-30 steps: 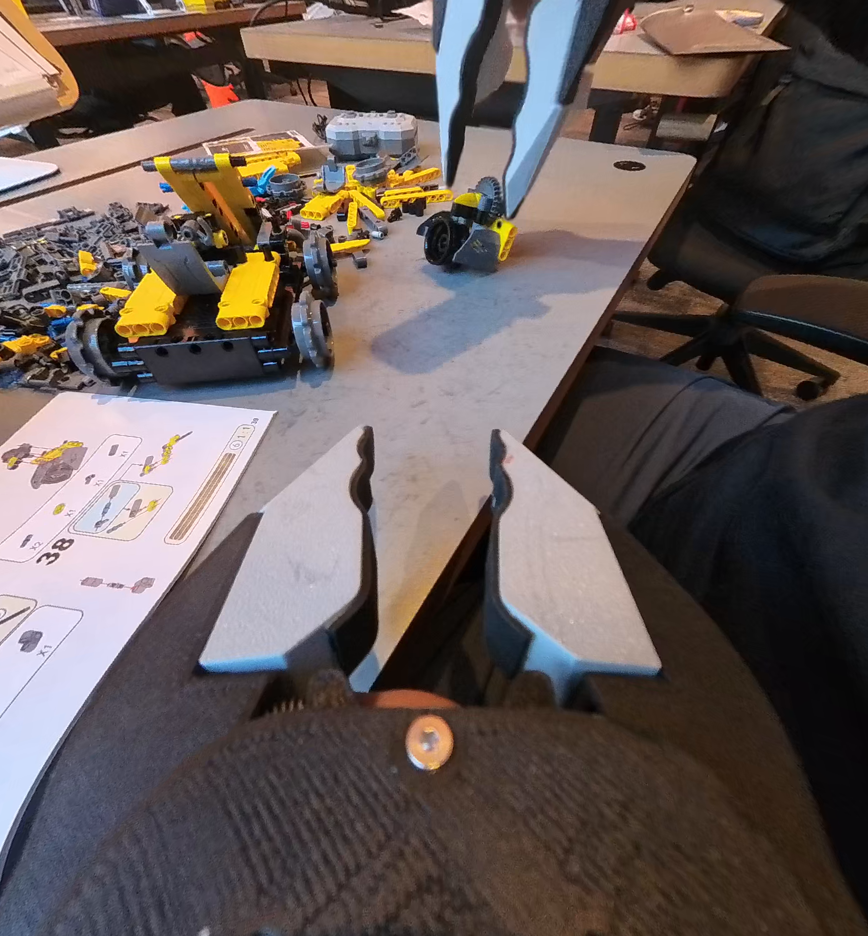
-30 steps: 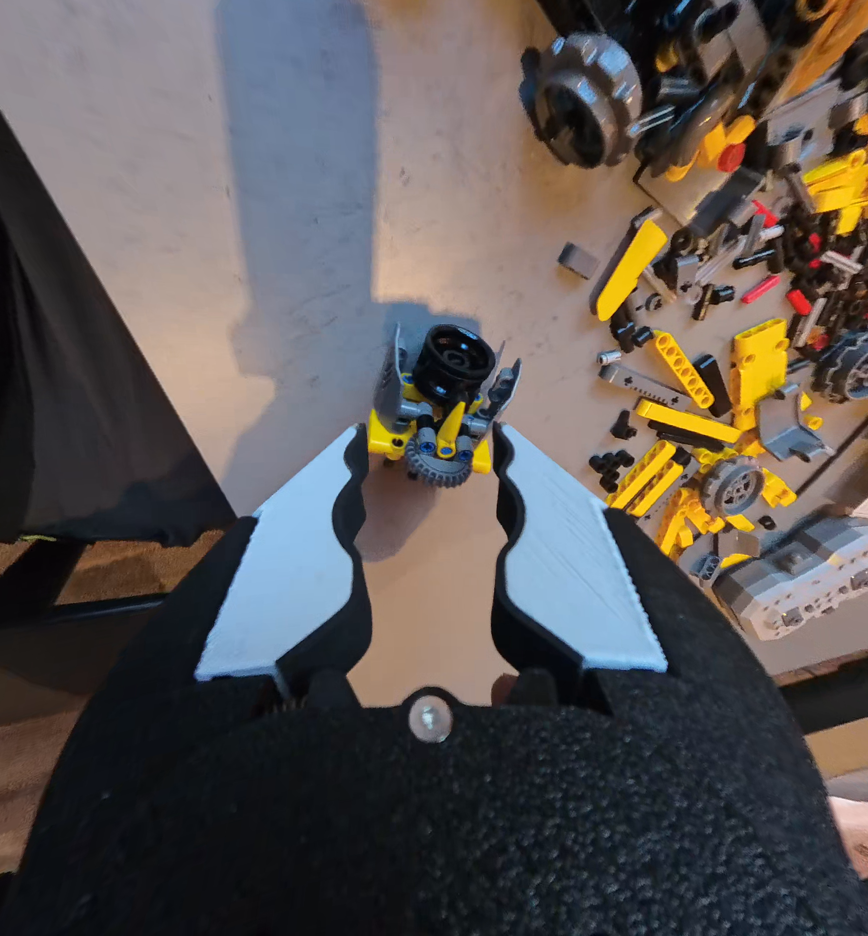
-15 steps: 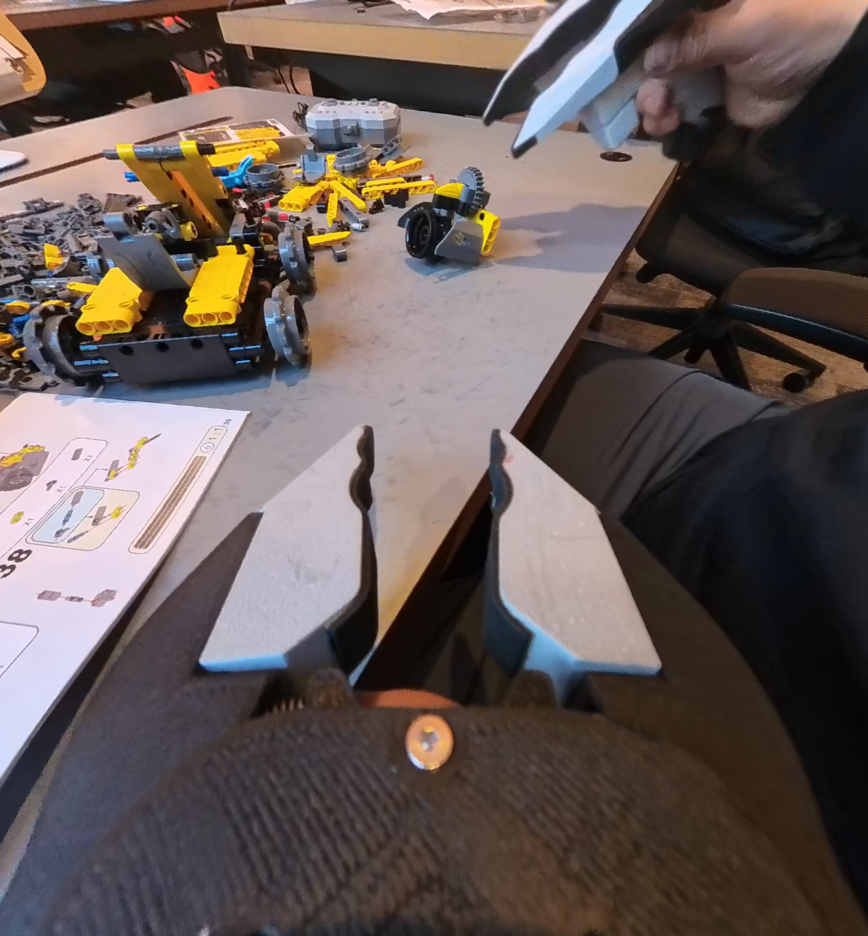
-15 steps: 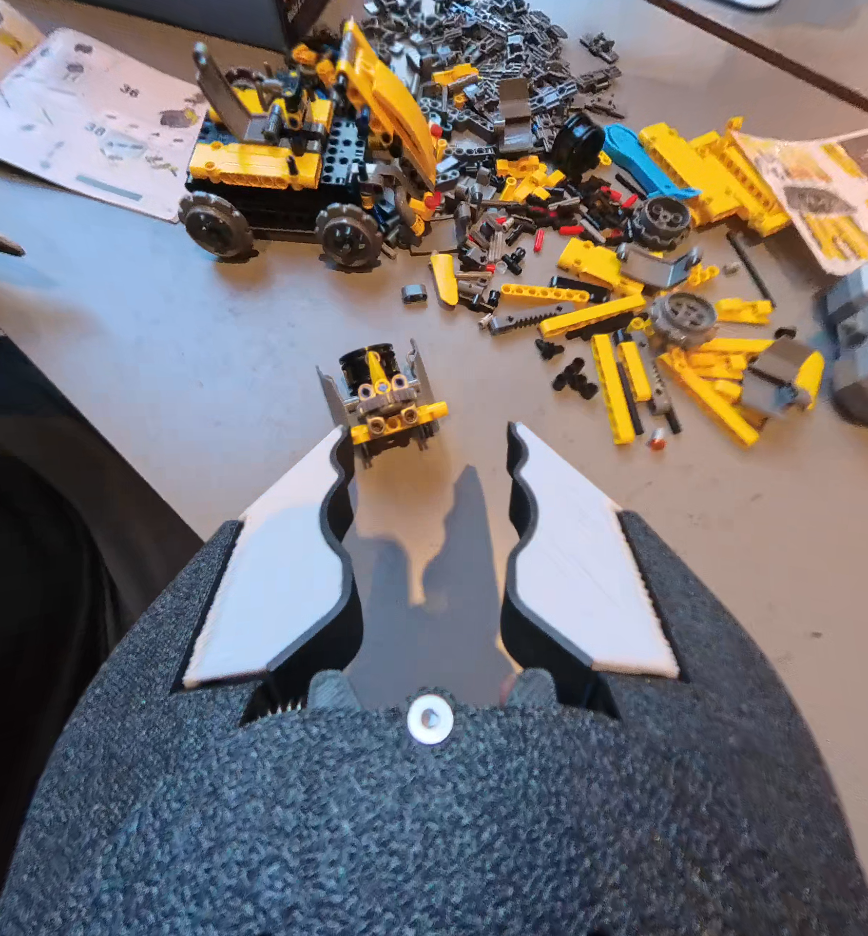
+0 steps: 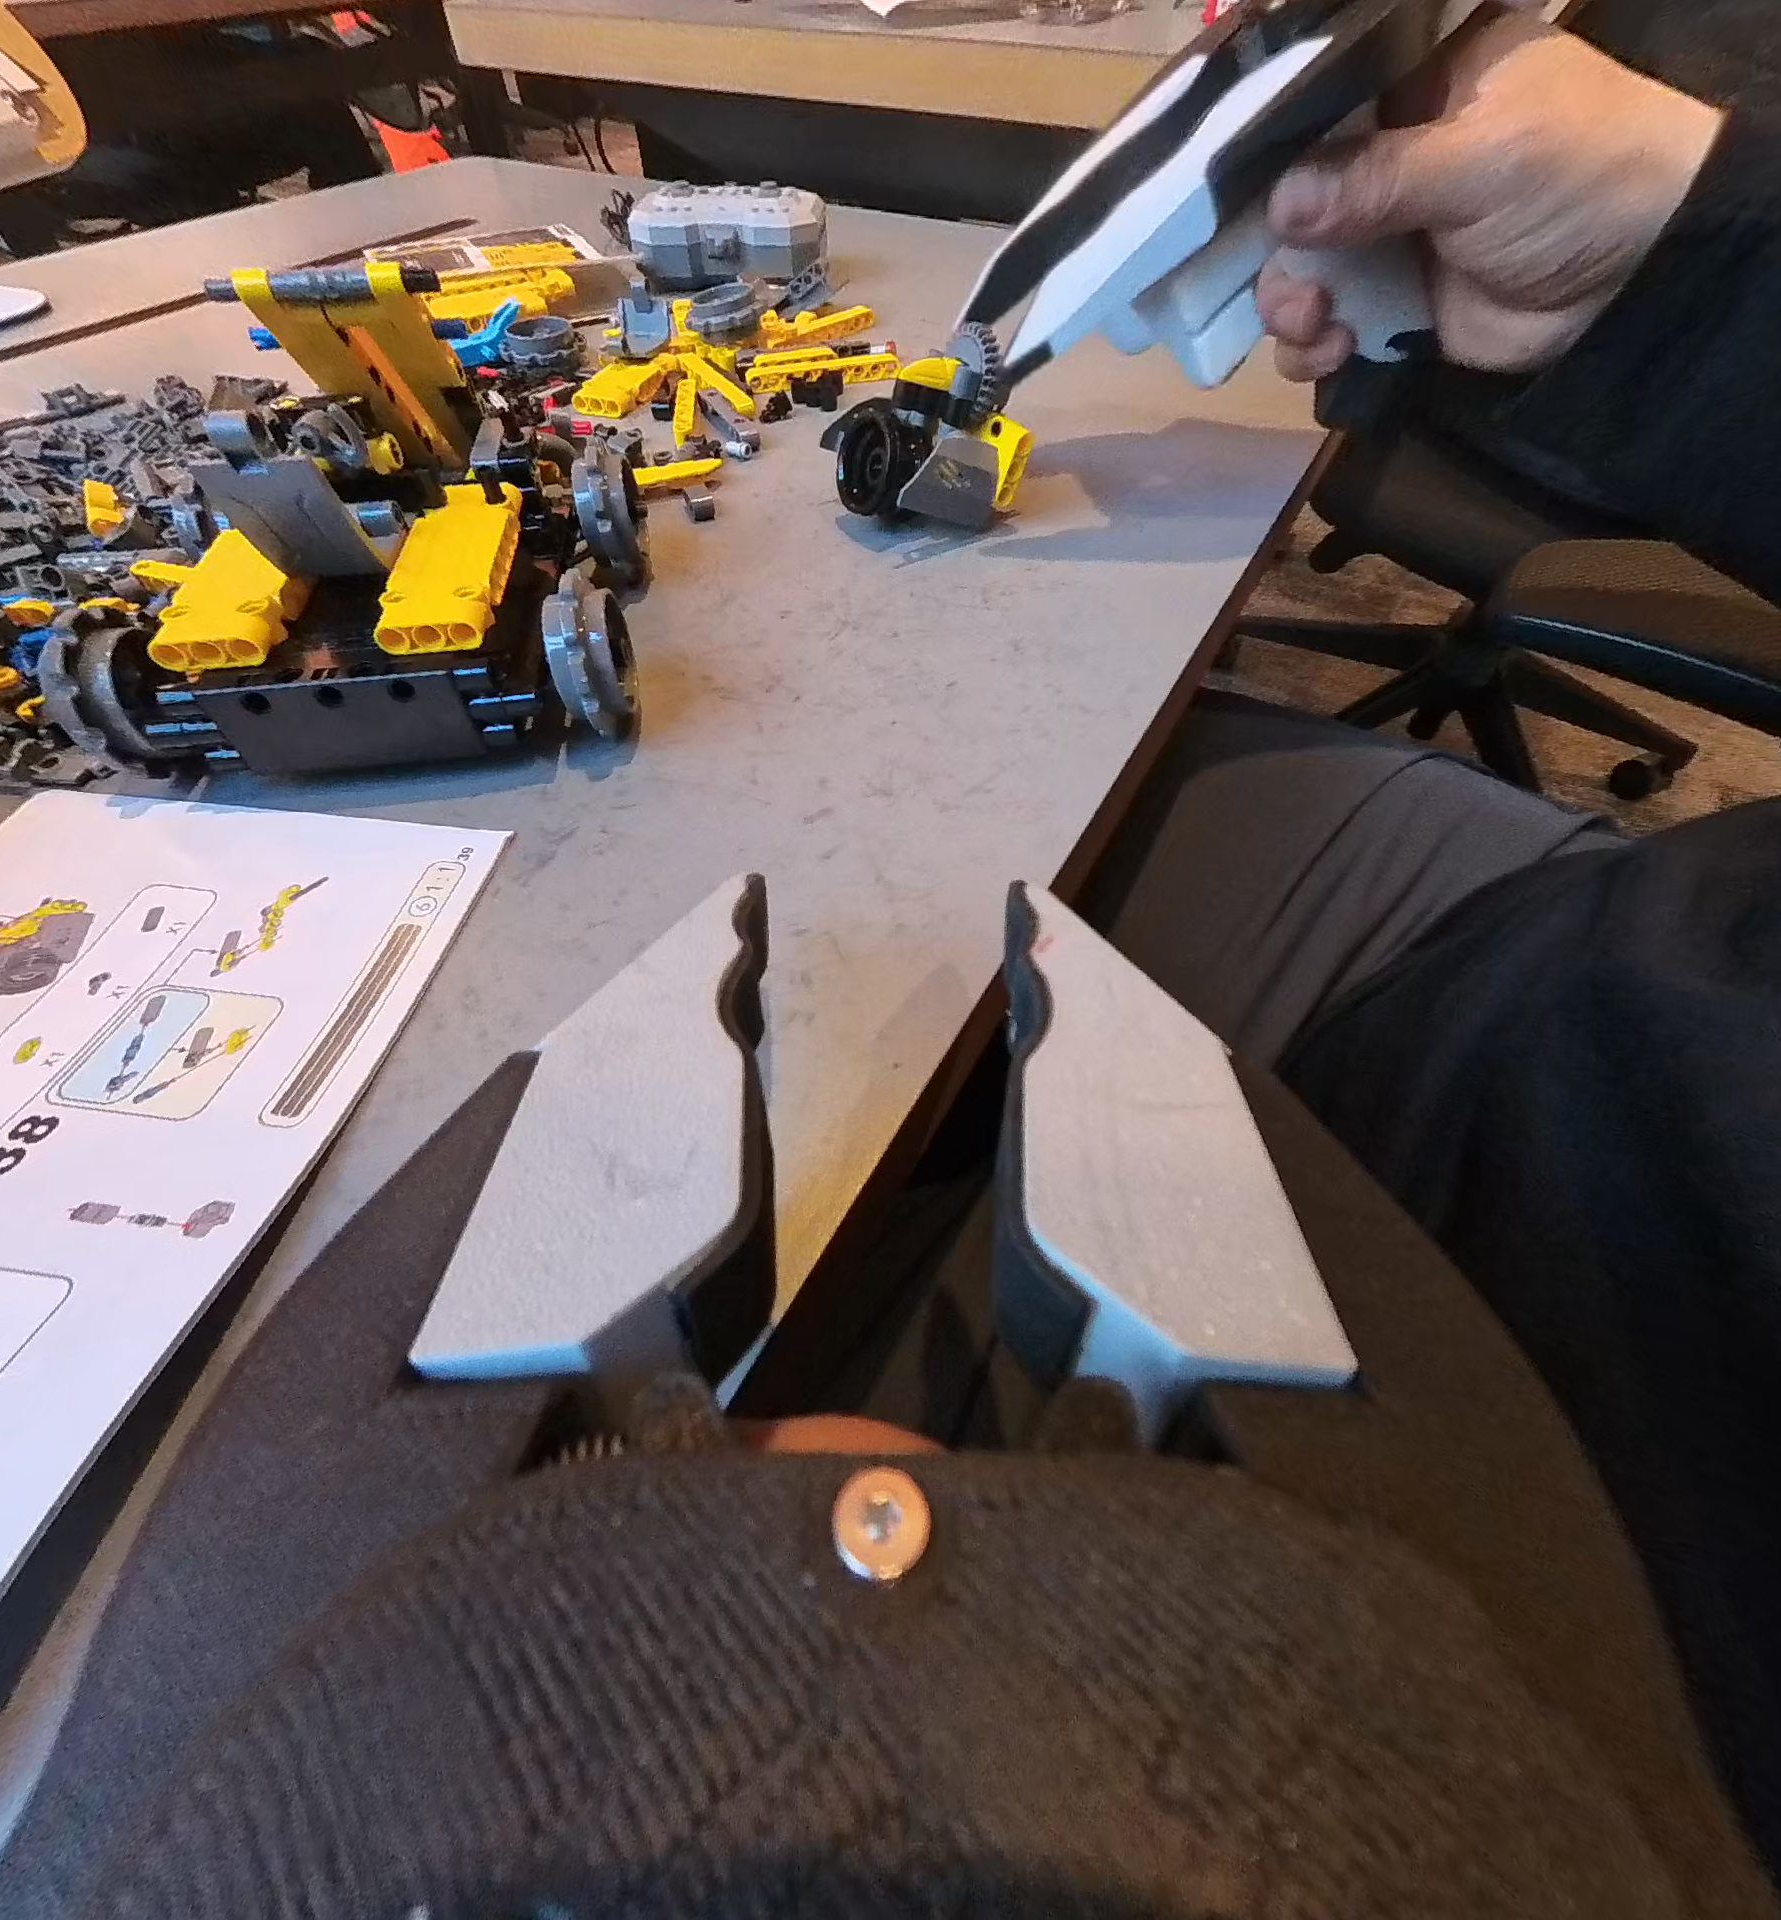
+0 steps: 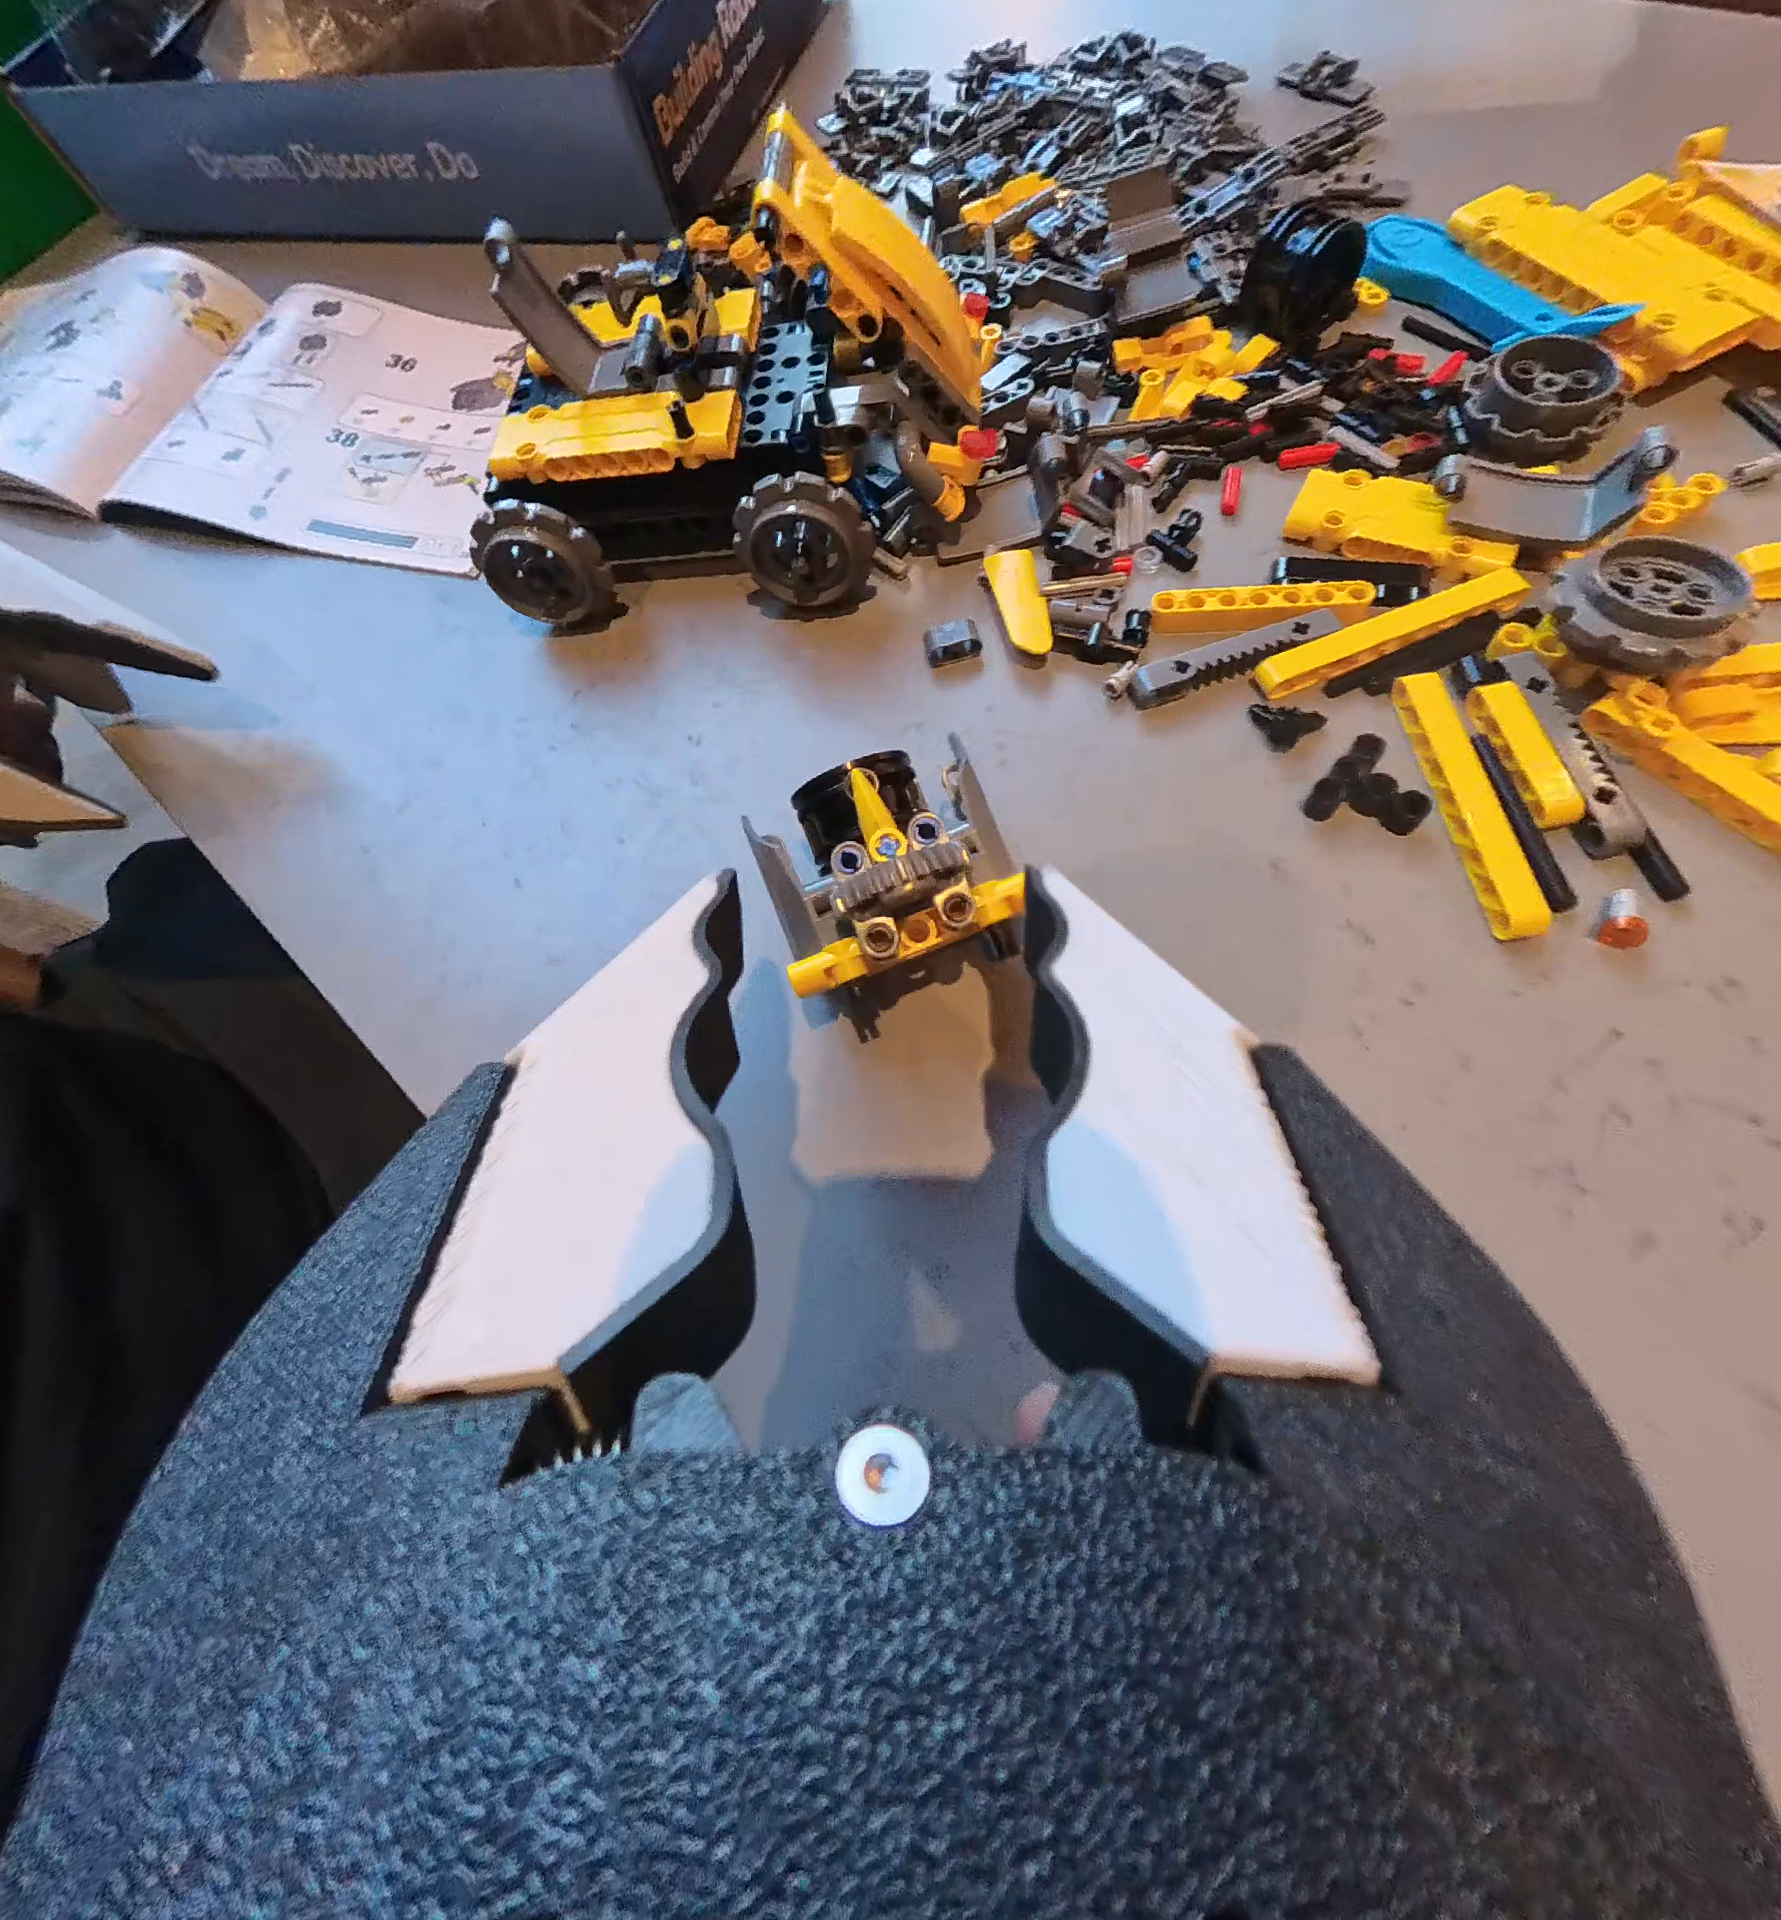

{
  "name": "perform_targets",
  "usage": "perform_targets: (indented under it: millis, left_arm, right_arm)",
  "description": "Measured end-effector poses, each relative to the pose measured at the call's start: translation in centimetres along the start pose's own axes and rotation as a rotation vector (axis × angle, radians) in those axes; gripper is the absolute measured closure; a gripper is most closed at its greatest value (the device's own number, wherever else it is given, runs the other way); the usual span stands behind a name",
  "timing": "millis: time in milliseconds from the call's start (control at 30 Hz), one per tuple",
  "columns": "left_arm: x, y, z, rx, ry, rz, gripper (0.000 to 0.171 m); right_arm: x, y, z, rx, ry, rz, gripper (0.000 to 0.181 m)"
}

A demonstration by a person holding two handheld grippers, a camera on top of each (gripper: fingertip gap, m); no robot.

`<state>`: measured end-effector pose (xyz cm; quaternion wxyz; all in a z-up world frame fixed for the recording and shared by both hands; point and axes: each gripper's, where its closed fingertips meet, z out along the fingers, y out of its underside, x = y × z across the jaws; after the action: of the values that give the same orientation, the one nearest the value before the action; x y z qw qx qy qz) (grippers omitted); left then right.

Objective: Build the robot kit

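A small yellow, black and grey brick sub-assembly [image 6: 891,883] with a gear and a black wheel stands on the grey table [image 6: 450,748]. My right gripper [image 6: 881,904] is open, its fingertips on either side of the piece's near end, not closed on it. The piece also shows in the left wrist view [image 5: 927,447], with the right gripper [image 5: 995,327] reaching down to it from a hand. My left gripper [image 5: 881,899] is open and empty, over the table's near edge beside an instruction booklet [image 5: 127,1049].
A half-built yellow and black vehicle [image 5: 366,582] stands left of the piece, also in the right wrist view [image 6: 699,447]. Loose yellow, black and grey parts [image 6: 1437,582] spread to the right. A dark cardboard box [image 6: 366,135] stands behind. A person's legs and an office chair [image 5: 1592,644] sit past the edge.
My right gripper swung from above the small piece to a low angle and moved in, so its open fingertips now flank the piece. My left gripper stayed open near the table edge.
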<state>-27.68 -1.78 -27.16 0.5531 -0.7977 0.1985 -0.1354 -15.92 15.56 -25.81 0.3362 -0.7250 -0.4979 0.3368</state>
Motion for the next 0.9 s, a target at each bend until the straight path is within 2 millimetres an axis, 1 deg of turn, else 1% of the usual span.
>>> perform_targets:
  millis: [167,233,333,400,467,533,600,633,667,733,767,800,833,900]
  left_arm:
    - [-0.1,-0.2,-0.2,0.006,-0.001,0.0,0.129]
    - [-0.2,-0.2,-0.3,0.009,-0.003,0.001,0.129]
    - [-0.3,-0.3,-0.3,0.012,-0.006,0.0,0.129]
    - [-0.3,-0.3,-0.4,0.013,-0.004,-0.002,0.129]
    - [-0.2,-0.4,-0.4,0.016,-0.002,-0.003,0.129]
    - [-0.2,-0.4,-0.4,0.017,-0.002,0.0,0.129]
    - [-0.1,-0.4,-0.4,0.016,0.0,0.0,0.129]
    - [-0.1,-0.4,-0.4,0.016,0.0,0.001,0.129]
    - [-0.1,-0.4,-0.4,0.015,-0.001,0.002,0.129]
    - [-0.2,-0.3,-0.4,0.013,-0.006,0.004,0.128]
    - [-0.3,-0.3,-0.4,0.013,-0.009,0.003,0.128]
    - [-0.4,-0.3,-0.4,0.014,-0.01,-0.001,0.128]
    - [-0.4,-0.3,-0.5,0.015,-0.009,-0.004,0.128]
    - [-0.4,-0.3,-0.4,0.015,-0.006,-0.009,0.129]
  right_arm:
    - [-0.2,0.7,0.3,-0.054,-0.015,-0.038,0.142]
    - [-0.2,0.6,0.1,-0.06,-0.015,-0.044,0.143]
    - [0.7,0.4,-0.5,-0.048,0.019,-0.037,0.141]
    - [0.9,0.0,-0.9,-0.029,0.021,-0.008,0.137]
    - [0.4,-0.3,-0.9,-0.009,-0.008,0.022,0.123]
    - [-0.4,-0.4,-0.3,-0.005,-0.021,0.035,0.107]
    - [-0.7,-0.2,0.8,-0.027,-0.004,0.016,0.101]
    - [-1.0,0.1,1.4,-0.046,-0.006,-0.002,0.101]
    - [-1.2,0.3,1.8,-0.063,-0.014,-0.022,0.104]
    - [-1.3,0.4,2.4,-0.086,-0.017,-0.075,0.122]
    - [-1.5,0.5,2.3,-0.1,-0.032,-0.107,0.137]
    - [-1.7,0.6,2.2,-0.117,-0.057,-0.129,0.146]
    - [-1.7,0.7,2.1,-0.133,-0.075,-0.141,0.15]
    - [-2.1,0.9,1.8,-0.165,-0.134,-0.167,0.15]
